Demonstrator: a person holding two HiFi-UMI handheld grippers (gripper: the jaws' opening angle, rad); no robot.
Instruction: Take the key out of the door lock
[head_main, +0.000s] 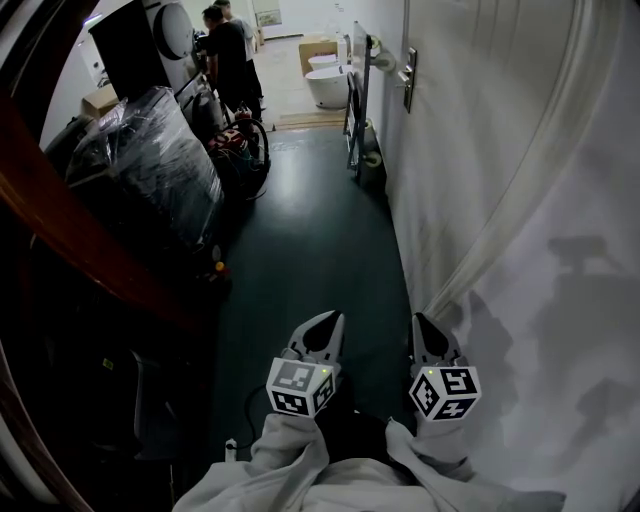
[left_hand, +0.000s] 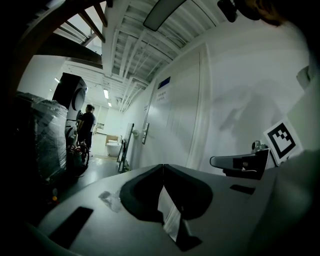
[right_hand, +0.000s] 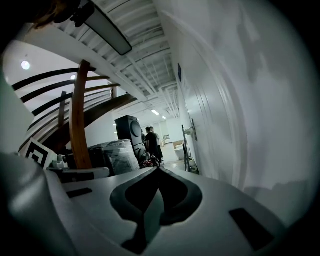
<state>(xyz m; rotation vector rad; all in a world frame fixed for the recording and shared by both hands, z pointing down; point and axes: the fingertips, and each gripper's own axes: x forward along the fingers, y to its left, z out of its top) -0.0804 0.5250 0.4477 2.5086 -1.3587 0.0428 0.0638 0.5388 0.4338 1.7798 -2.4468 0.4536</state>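
Corridor: I am looking down a dark floor (head_main: 300, 230) with a white wall (head_main: 520, 180) running along my right side.
Left gripper (head_main: 325, 320): clenched, its jaw tips meet with nothing between them. It sits low over the floor and points down the corridor.
Right gripper (head_main: 421, 322): clenched as well, tips together and empty. It is just beside the wall, near the left gripper but apart from it.
Door handle (head_main: 408, 78): mounted on the white wall far ahead, well apart from both grippers.
Key: I cannot make it out. The lock area by the door handle is too small in every view I have.
Sleeves (head_main: 290, 450): pale fabric bunched at the bottom edge, behind both marker cubes.
Left side: a plastic-wrapped stack (head_main: 150, 165) stands against the far edge of the floor, with a dark wooden stair rail (head_main: 80, 235) curving across in front of it.
Far end: two people (head_main: 228, 55) stand near the wrapped stack, and a white tub (head_main: 328, 85) sits on the lighter floor beyond them.
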